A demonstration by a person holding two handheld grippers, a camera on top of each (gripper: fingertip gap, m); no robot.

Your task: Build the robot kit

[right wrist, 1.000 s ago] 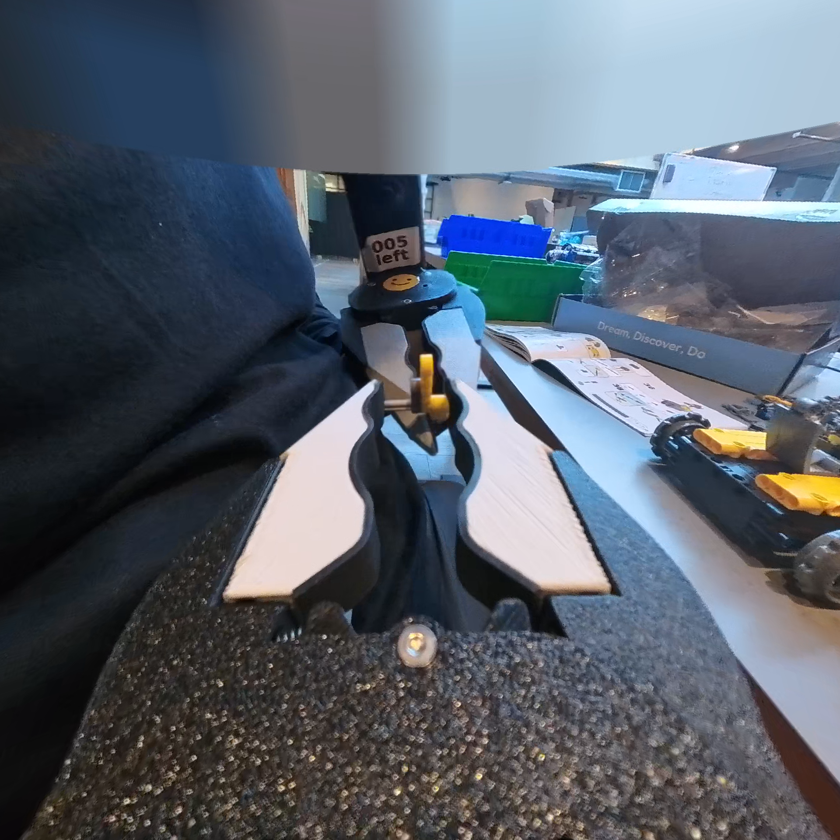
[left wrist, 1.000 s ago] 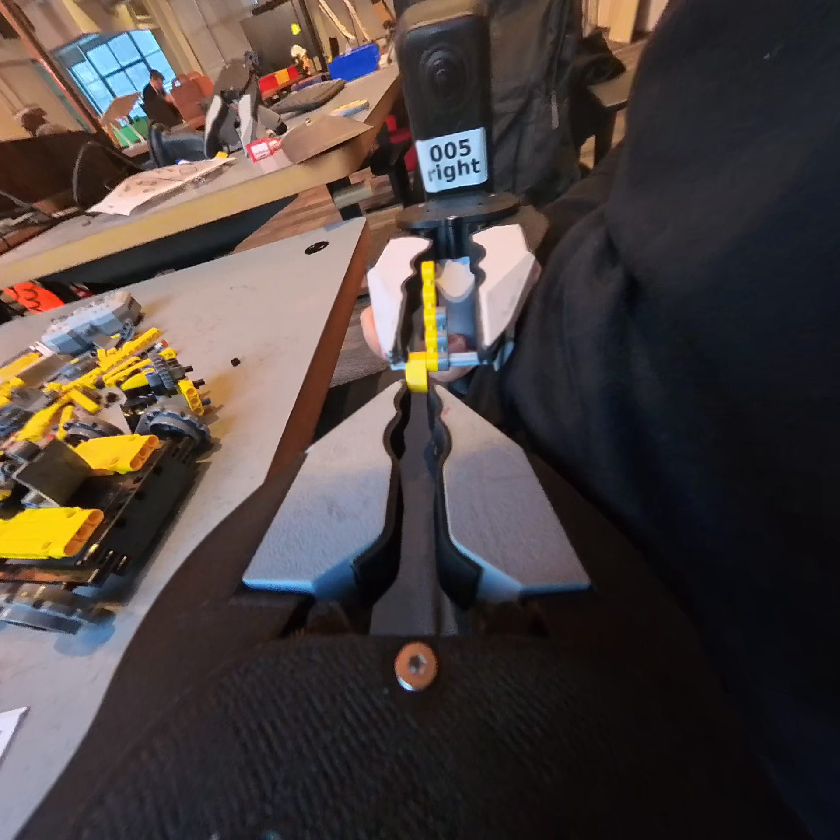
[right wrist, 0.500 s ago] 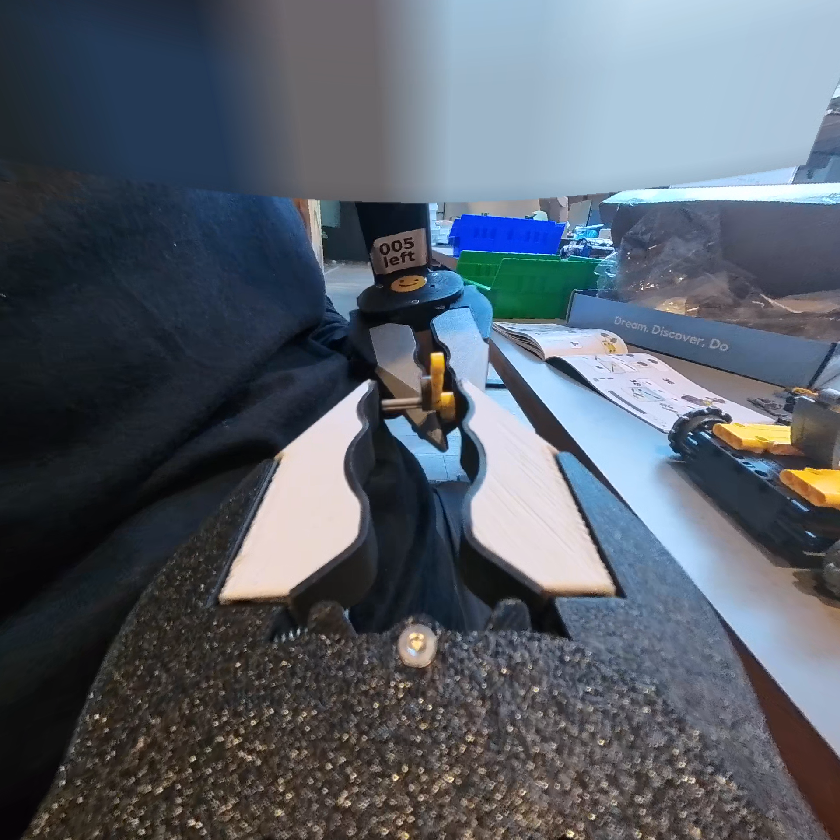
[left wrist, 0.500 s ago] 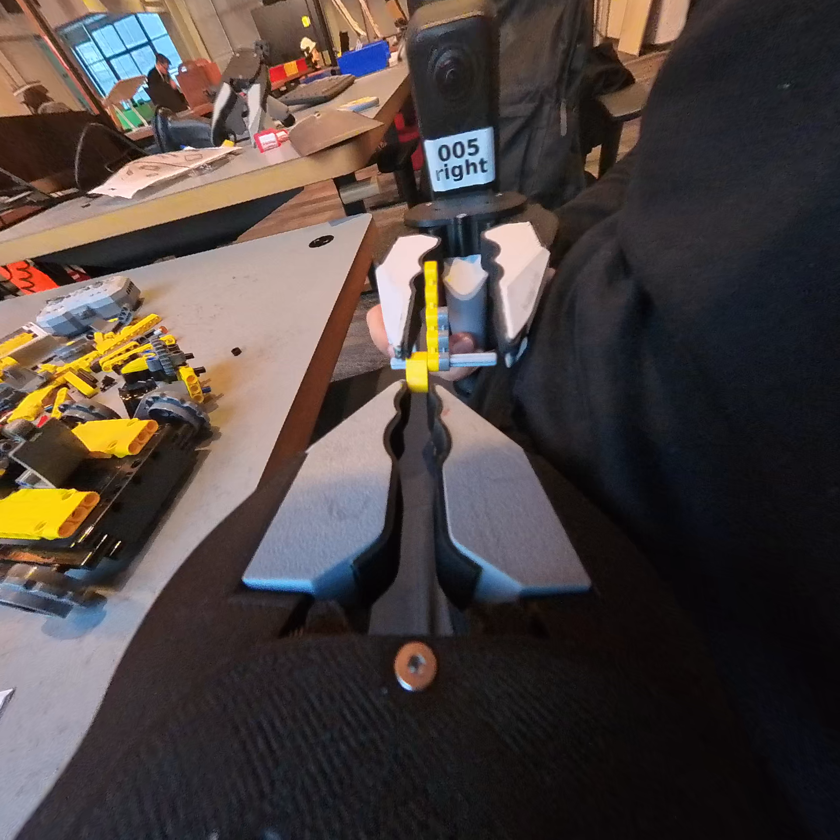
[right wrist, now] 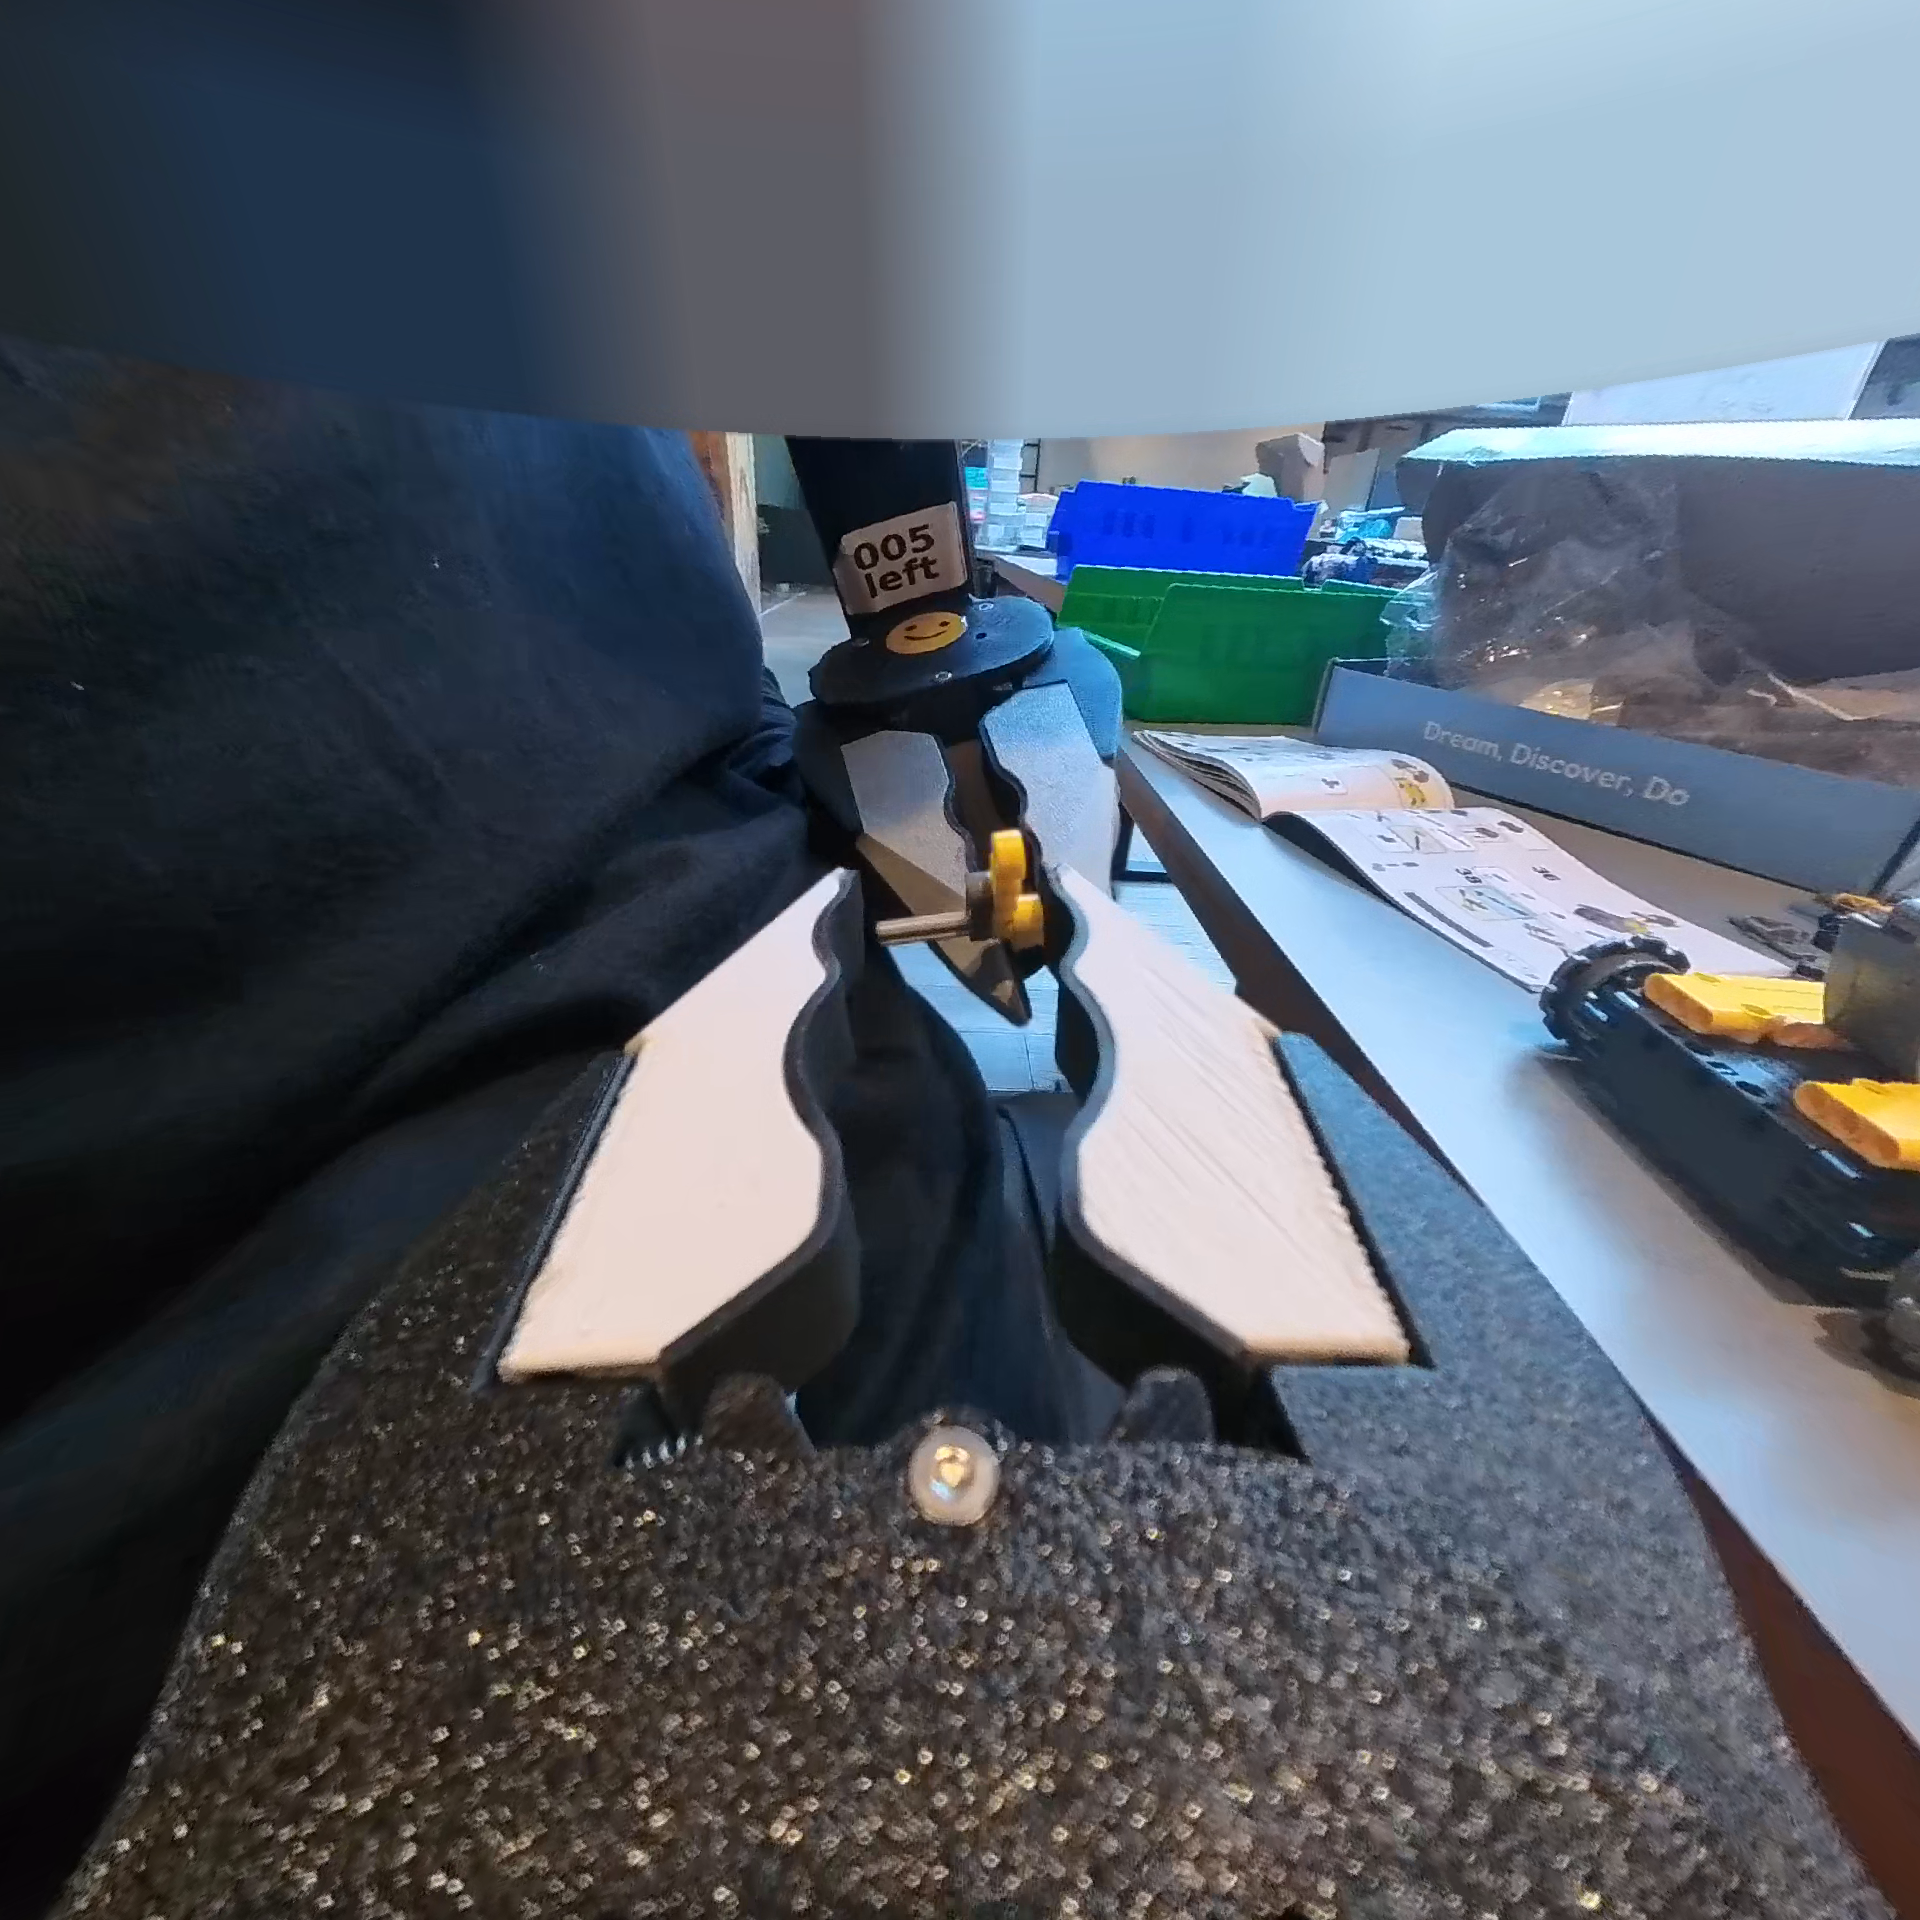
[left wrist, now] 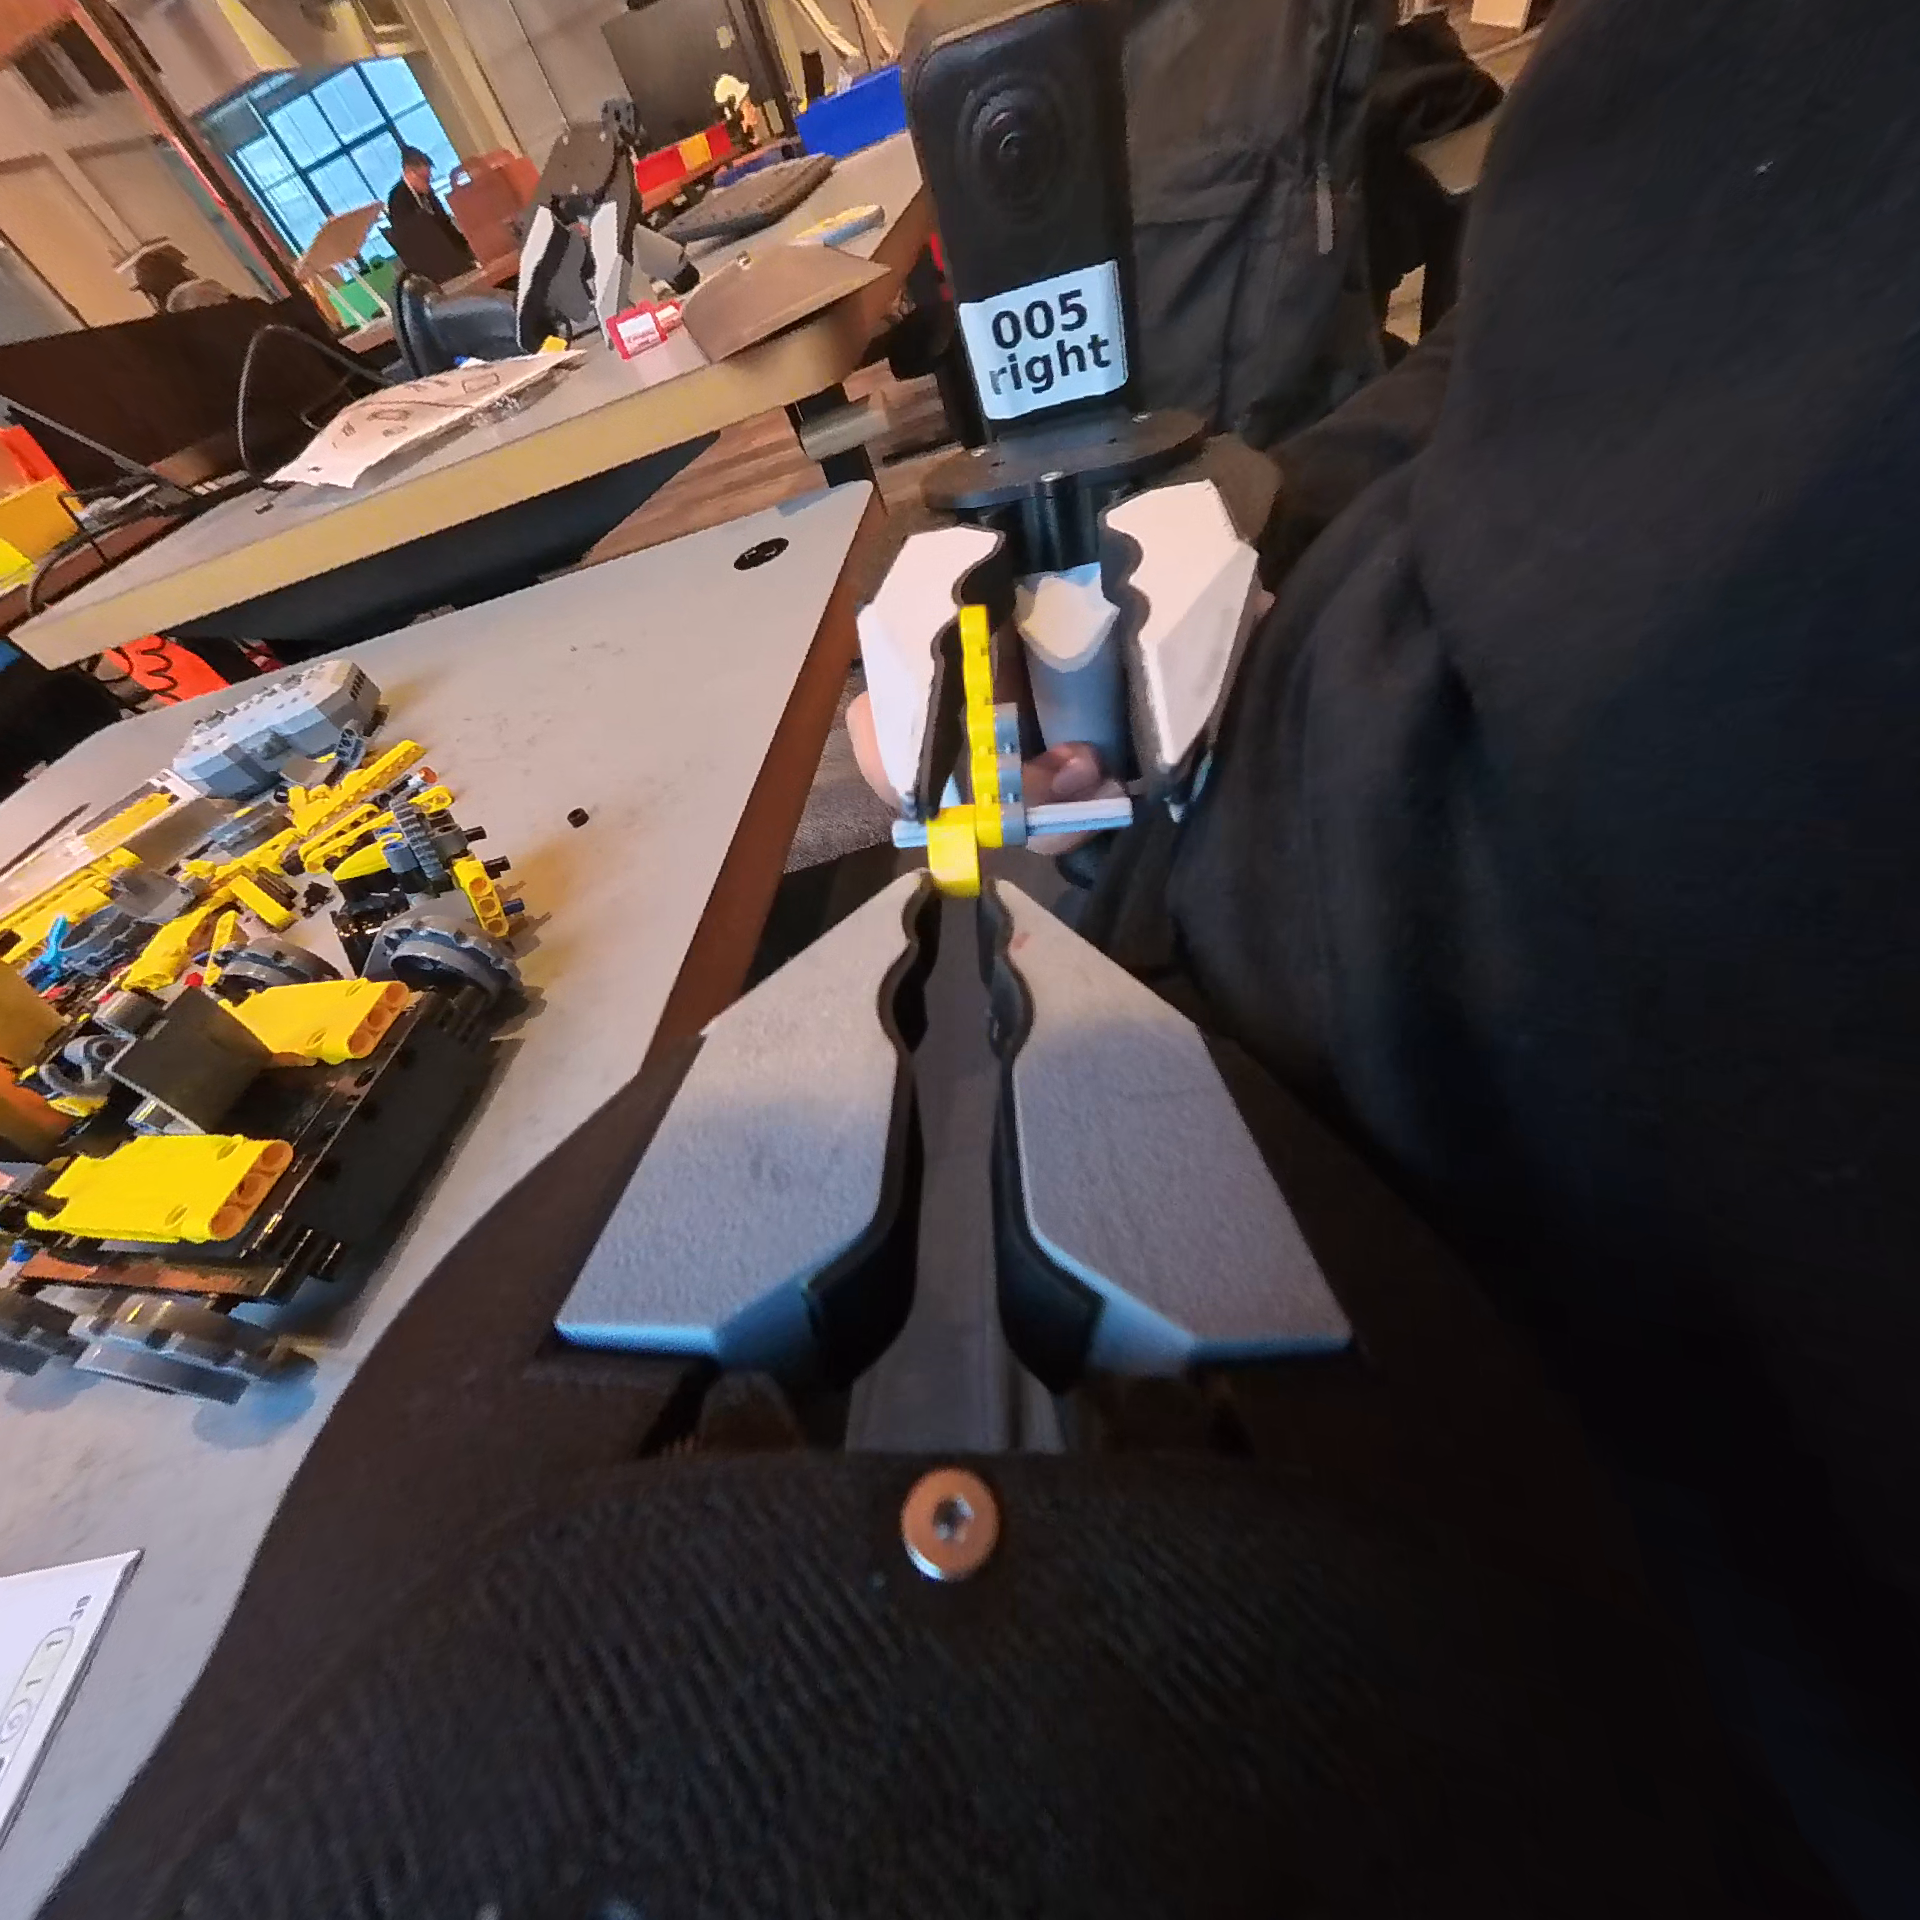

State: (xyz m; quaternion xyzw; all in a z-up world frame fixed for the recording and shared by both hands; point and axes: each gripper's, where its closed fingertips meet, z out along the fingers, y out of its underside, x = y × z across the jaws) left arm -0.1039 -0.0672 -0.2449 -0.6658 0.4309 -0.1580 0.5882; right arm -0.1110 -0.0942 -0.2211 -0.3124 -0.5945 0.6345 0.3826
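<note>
my left gripper (left wrist: 951,899) pinches the small yellow-and-grey brick assembly (left wrist: 971,784) off the table edge (left wrist: 769,717), steadying it; my right gripper (right wrist: 951,920), fingers spread, straddles its grey axle (right wrist: 920,928).

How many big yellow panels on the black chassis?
2: one yellow panel by the grey wheel, another nearer the camera on the black chassis; others may be hidden off-frame.

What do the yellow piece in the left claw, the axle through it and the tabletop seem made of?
Yellow piece: glossy moulded plastic, evenly coloured. Axle: pale grey, matte, probably plastic; metal not excluded. Tabletop: matte grey laminate, scuffed, over a brown edge, perhaps wood board.
</note>
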